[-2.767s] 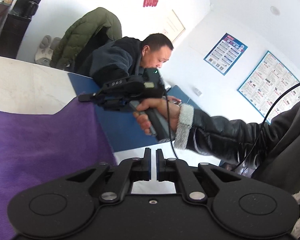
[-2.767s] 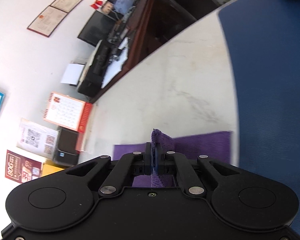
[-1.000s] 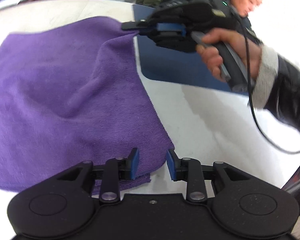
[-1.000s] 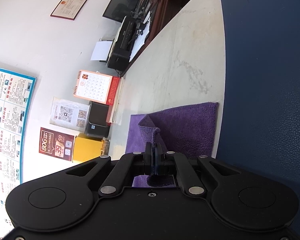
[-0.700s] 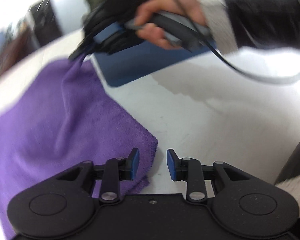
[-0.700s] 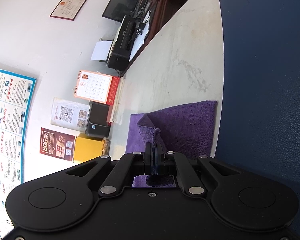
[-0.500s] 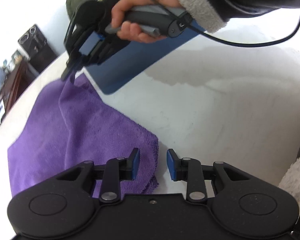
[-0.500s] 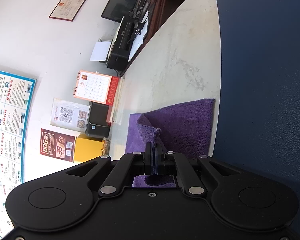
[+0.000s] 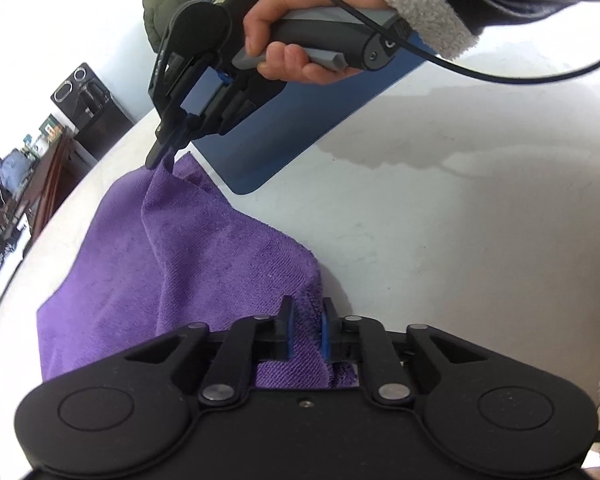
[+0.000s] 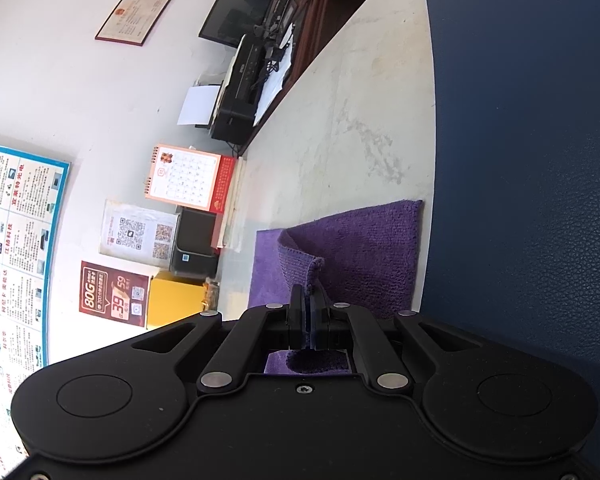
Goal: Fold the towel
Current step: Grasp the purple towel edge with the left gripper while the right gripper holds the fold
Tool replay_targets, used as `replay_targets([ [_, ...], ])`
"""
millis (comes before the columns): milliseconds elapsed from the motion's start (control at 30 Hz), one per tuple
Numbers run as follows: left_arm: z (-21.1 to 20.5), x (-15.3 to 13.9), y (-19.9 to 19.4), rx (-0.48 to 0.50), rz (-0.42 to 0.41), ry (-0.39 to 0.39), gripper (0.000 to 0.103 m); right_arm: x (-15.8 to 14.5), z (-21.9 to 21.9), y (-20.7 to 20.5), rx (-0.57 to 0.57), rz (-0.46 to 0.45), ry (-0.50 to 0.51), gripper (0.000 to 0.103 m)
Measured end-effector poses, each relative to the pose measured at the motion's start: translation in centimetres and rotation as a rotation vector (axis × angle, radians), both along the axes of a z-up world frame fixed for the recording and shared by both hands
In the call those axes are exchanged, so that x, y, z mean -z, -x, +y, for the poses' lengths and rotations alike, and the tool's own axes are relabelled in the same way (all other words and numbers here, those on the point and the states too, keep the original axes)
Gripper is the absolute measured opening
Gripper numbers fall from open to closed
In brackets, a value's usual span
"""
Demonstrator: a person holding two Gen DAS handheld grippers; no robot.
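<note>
A purple towel (image 9: 188, 256) lies on the white table (image 9: 440, 240), partly lifted at two corners. My left gripper (image 9: 306, 328) points down at the towel's near corner; its jaws are closing and the cloth fills the gap between the blue pads. My right gripper (image 9: 162, 160), held by a person's hand (image 9: 300, 52), is shut on the far corner and lifts it into a peak. In the right wrist view the right gripper (image 10: 309, 308) pinches a folded-up edge of the towel (image 10: 364, 248).
A dark blue mat (image 9: 284, 128) lies on the table right beside the towel's far edge and fills the right side as the blue mat (image 10: 520, 160). A cable (image 9: 500, 76) hangs from the right gripper's handle. Desks, a printer and wall posters stand beyond the table.
My left gripper has rolled and come down over the towel's near corner, and its jaws have narrowed around the cloth. The right gripper has kept its grip and stayed still.
</note>
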State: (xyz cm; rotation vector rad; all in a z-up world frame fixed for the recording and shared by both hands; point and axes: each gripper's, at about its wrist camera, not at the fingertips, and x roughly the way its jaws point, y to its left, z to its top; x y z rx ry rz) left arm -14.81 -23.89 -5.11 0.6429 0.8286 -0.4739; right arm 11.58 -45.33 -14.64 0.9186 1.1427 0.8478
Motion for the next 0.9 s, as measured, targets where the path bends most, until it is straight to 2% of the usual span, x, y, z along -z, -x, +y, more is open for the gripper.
replay_targets([
  [233,1.0,-1.0,-0.3,-0.054,-0.001,0.060,0.003,-0.1,-0.1,0.1,0.006,-0.001,0.012,0.002],
  [367,3.0,-2.7,-0.9,-0.169,0.010,0.200,0.003,0.0,-0.1,0.1,0.006,-0.003,0.020,0.002],
  [533,6.3,-4.8,-1.4,-0.319,0.023,0.416,0.003,-0.2,-0.3,0.3,0.017,0.002,0.019,0.002],
  [567,6.5,-5.0,-1.5,-0.326,0.022,0.430,0.003,-0.3,-0.3,0.3,0.020,0.001,0.018,0.002],
  [667,8.8,-6.4,-1.3,-0.370,0.000,0.537,0.002,-0.7,-0.2,0.3,0.026,0.000,0.016,0.002],
  [900,13.7,-9.6,-0.3,-0.402,-0.060,0.664,0.002,-2.8,0.6,0.3,0.057,0.000,0.005,0.002],
])
